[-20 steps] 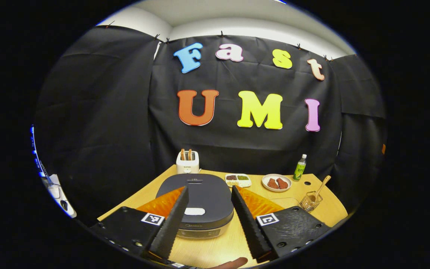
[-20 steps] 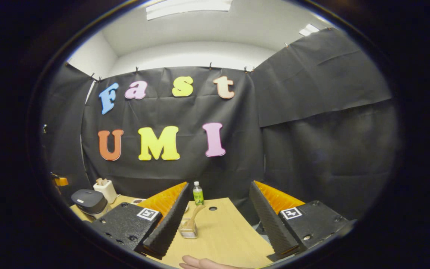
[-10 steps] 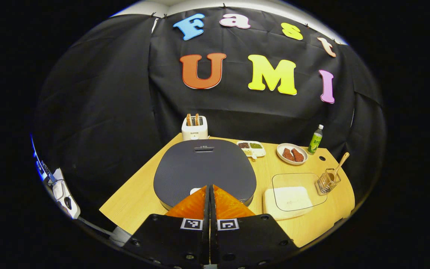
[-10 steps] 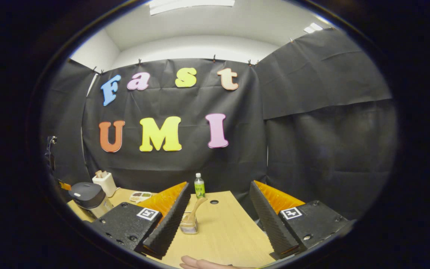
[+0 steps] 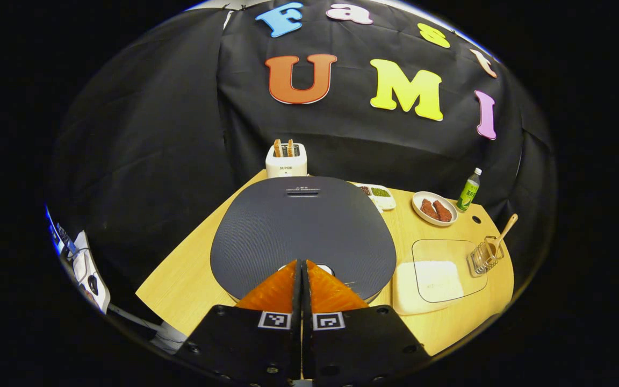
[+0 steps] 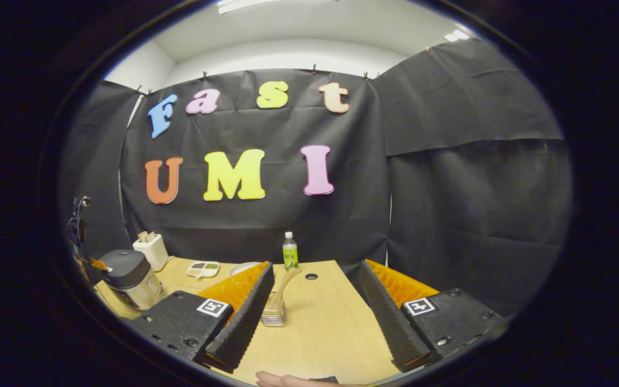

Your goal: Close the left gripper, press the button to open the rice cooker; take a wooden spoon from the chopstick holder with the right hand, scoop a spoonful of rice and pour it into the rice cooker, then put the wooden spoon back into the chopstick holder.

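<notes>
The dark grey rice cooker (image 5: 301, 226) sits lid-down just ahead of my left gripper (image 5: 302, 262), which is shut with nothing between its fingers. Its tips hover at the lid's front edge, covering most of the white button (image 5: 325, 267). Farther right stands the wire chopstick holder (image 5: 483, 258) with the wooden spoon (image 5: 504, 230) leaning in it. Beside it lies the rice box (image 5: 430, 279) under a clear lid. My right gripper (image 6: 316, 267) is open and holds nothing; the holder (image 6: 274, 314) and spoon (image 6: 288, 282) stand just inside its left finger. The cooker (image 6: 129, 277) shows far left.
At the back of the wooden table (image 5: 191, 279) stand a white toaster (image 5: 286, 160), a small dish of beans (image 5: 379, 193), a plate of meat (image 5: 434, 208) and a green bottle (image 5: 469, 189). A hand (image 6: 282, 380) rests at the table's near edge.
My left gripper went from open to shut and moved in over the cooker lid toward the button. The right gripper stayed open and rose a little.
</notes>
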{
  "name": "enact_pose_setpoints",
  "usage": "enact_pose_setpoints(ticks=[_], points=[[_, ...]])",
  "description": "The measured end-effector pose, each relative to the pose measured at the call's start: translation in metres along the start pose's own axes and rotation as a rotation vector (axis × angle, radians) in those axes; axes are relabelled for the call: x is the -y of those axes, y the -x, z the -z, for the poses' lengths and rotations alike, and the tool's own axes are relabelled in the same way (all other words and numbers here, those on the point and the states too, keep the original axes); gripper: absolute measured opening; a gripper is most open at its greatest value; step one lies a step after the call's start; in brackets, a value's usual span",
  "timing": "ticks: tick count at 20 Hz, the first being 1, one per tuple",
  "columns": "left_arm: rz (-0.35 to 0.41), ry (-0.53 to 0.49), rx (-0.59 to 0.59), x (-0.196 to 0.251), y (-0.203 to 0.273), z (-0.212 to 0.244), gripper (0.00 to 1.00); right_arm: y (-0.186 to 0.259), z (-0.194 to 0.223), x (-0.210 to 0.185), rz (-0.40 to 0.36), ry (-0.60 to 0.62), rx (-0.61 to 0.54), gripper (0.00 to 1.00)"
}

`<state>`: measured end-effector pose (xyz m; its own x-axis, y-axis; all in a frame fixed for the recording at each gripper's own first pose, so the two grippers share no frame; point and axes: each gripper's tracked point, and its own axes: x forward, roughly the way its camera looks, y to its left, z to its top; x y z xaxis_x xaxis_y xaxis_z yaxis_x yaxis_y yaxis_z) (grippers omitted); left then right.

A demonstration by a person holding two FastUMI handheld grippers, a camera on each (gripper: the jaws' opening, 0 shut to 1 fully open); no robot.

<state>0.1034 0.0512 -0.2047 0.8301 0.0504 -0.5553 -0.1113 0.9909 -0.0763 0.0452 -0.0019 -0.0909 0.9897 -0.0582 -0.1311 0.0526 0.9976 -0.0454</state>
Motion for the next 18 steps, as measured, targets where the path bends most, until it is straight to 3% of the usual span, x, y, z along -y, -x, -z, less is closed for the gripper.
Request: enact_pose_setpoints(ticks=[2, 5, 6, 7, 9, 10, 13, 14, 15, 16, 18], points=[[-0.001, -0.028, -0.001, -0.001, -0.002, 0.002, 0.02, 0.002, 0.002, -0.004, -0.005, 0.013, 0.001, 1.00], [-0.009, -0.044, -0.005, -0.001, 0.000, 0.001, 0.01, 0.004, 0.007, -0.009, -0.016, 0.025, -0.006, 1.00], [-0.006, -0.040, -0.011, -0.002, -0.001, 0.005, 0.02, 0.006, 0.008, -0.009, -0.019, 0.027, -0.009, 0.95], [-0.003, -0.028, -0.006, -0.001, -0.002, 0.003, 0.02, 0.006, 0.009, -0.010, -0.021, 0.028, -0.009, 1.00], [-0.002, 0.009, 0.002, -0.001, -0.001, 0.001, 0.01, 0.007, 0.009, -0.010, -0.020, 0.034, -0.009, 1.00], [-0.009, 0.034, 0.011, -0.002, 0.000, 0.001, 0.01, 0.007, 0.010, -0.010, -0.021, 0.035, -0.010, 0.94], [-0.017, 0.066, 0.060, -0.002, 0.002, -0.003, 0.01, 0.006, 0.014, -0.008, -0.020, 0.038, -0.011, 0.95], [-0.028, 0.078, 0.070, -0.003, 0.004, -0.002, 0.01, 0.006, 0.017, -0.007, -0.014, 0.049, -0.013, 1.00], [-0.046, 0.079, 0.098, -0.007, 0.013, -0.009, 0.01, 0.005, 0.018, -0.006, -0.010, 0.063, -0.013, 0.94], [-0.057, 0.058, 0.156, -0.009, 0.021, -0.020, 0.01, 0.004, 0.018, -0.006, -0.007, 0.078, -0.010, 1.00], [-0.067, -0.007, 0.293, -0.006, 0.059, -0.042, 0.01, 0.000, 0.018, -0.006, 0.003, 0.092, 0.003, 1.00]])
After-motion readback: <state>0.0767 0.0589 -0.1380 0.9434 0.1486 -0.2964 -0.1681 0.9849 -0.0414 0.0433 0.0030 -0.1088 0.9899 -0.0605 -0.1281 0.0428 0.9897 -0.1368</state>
